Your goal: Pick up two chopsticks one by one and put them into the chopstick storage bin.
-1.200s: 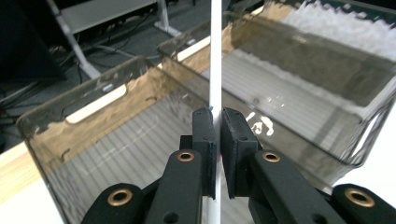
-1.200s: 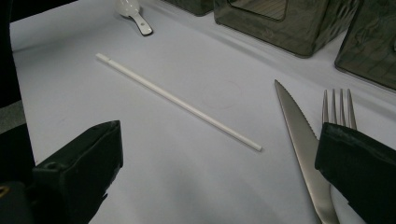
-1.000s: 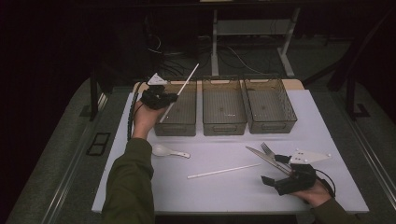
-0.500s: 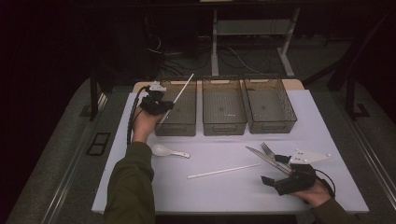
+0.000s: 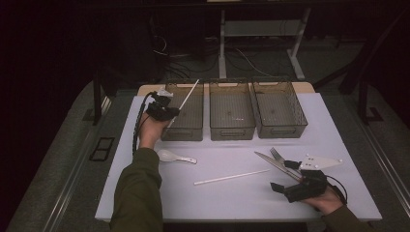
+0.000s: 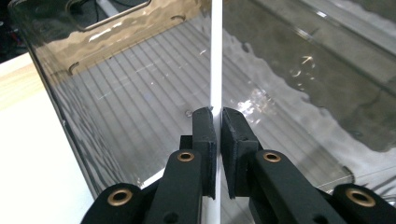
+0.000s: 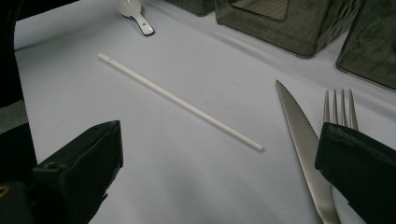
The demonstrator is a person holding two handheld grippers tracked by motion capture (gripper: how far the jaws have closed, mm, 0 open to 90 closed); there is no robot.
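Fingers (image 6: 232,140) of the left gripper (image 6: 217,122) pinch a white straw (image 6: 215,56) over the leftmost bin (image 5: 185,112); the right gripper (image 7: 219,154), fingers spread wide, rests well right of that bin beside the knife (image 7: 303,149).

Knife (image 7: 306,149) handle & fork (image 7: 340,108) handle: cut off, right gripper view btm edge.

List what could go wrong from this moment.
The left gripper pinches the thin white stick low, over the left smoky plastic bin; its long free end may catch the wall or tip out. The open right gripper could nudge the steel knife beside the fork.
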